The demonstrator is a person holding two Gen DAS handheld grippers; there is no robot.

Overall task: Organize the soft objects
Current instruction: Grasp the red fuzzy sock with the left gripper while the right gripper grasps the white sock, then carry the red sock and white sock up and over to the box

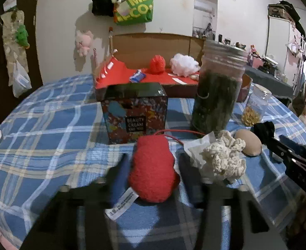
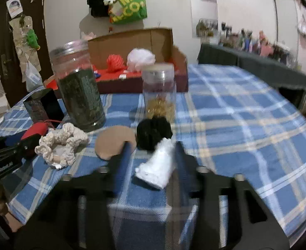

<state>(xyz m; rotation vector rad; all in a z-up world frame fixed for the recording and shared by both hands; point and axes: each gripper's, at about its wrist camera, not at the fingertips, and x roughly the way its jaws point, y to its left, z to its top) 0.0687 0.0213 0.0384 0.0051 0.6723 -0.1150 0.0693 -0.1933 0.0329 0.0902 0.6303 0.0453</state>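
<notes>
**Both grippers on soft things, box waiting at the back**

While the red felt plush (image 1: 153,170) sits between my left gripper (image 1: 151,166) fingers, I've got the jaws drawn in narrow around it, pads at its flanks, so it reads as gripped; its white care label pokes out toward me. My right gripper (image 2: 153,158) is narrowed too, on the white tag of the black scrunchie (image 2: 154,133), which lies just ahead of the fingertips, touching the clear jar of gold bits (image 2: 159,91). I judge I'm taking the tag because the scrunchie is tucked against that jar.

Between my two grippers lie the cream crocheted scrunchie (image 1: 225,158) and a tan oval pad (image 1: 249,144), still loose on the checked tablecloth (image 1: 38,125).

The cardboard box (image 1: 153,45) stands at the far edge of the table, already holding a red mesh pouf (image 1: 157,64) and a white one (image 1: 184,64); that looks like the destination.

Room to move: the patterned carton (image 1: 135,112) blocks the left's straight path, and the tall jar of dark leaves (image 1: 217,91) stands between the two lanes. Lifting over them seems safest. To the right, the tablecloth is bare out to its edge.
</notes>
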